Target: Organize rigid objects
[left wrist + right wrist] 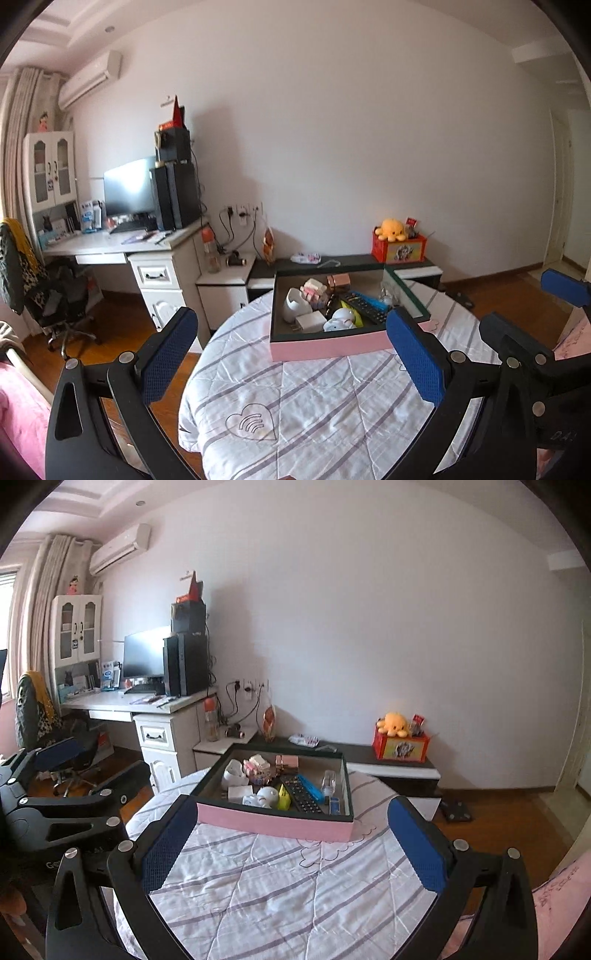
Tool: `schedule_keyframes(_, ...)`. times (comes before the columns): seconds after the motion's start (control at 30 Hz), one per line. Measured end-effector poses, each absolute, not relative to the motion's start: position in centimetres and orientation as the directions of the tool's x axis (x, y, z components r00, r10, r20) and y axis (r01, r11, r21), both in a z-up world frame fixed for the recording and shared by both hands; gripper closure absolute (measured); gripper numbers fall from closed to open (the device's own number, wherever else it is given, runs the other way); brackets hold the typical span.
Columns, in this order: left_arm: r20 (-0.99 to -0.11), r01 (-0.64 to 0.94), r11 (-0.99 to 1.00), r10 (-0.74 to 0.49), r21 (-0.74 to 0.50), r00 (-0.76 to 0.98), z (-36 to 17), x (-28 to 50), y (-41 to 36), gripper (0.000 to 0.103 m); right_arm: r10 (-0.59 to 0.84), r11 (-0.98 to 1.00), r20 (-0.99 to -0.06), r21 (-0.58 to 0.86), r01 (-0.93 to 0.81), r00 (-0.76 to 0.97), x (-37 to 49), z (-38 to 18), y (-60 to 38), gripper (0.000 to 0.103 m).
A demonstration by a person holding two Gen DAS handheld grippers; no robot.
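Both my grippers — left point(291, 354), right point(291, 843) — hang wide open and empty short of the box point(273, 821), its items all inside — sorted or yet to sort, I can't tell.

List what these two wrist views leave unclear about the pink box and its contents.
- Pink box, left wrist view: right front corner hidden by a left claw finger.
- Remote, right wrist view: button labels too small.
- Small rose-gold item: blurred, unidentifiable.
- Box floor: covered by clutter.
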State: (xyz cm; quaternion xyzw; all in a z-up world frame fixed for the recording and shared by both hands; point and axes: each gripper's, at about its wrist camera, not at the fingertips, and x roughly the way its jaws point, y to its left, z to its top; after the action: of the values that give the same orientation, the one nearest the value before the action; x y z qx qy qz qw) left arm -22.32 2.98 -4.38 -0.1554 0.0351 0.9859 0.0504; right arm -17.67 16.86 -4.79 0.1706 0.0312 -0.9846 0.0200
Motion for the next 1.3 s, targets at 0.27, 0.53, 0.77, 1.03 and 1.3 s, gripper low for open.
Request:
schedule_keyframes(0.27, -0.224, -0.123, -0.991, 0.109, 0.049, -0.968, -2.5, -16.5, 1.9, 0.0, -0.041, -0.997, -0.269, -0.054, 0.058, -0.962, -13.1, -3.1, 16.4, 0.0)
schedule_keyframes(0.53, -0.158, -0.117, -0.991, 0.106, 0.065, -0.982, -0.9, -11.5, 1.2, 0.0, -0.018, -0.996, -0.199, -0.08, 0.035, -0.98, -8.6, -1.4, 15.6, 0.0)
schedule_keyframes(0.77, -0.098, -0.106, -0.992, 0.098, 0.073, -0.99, 0.7, -7.2, 0.6, 0.0, -0.021, -0.994, -0.147, -0.099, 0.035, -0.989, -5.0, 0.1, 14.8, 0.0)
schedule_keyframes(1.03, -0.016, -0.083, -0.994, 0.082, 0.076, -0.996, 3.5, -2.4, -0.2, 0.0, -0.037, -0.994, -0.082, -0.104, 0.045, -0.996, -1.4, 2.5, 14.0, 0.0)
schedule_keyframes(1.3, 0.07, -0.043, -0.996, 0.049, 0.082, -0.996, 5.5, 0.8, -0.4, 0.0, -0.047, -0.991, -0.019, -0.122, 0.049, -0.999, 1.3, 4.3, 13.3, 0.0)
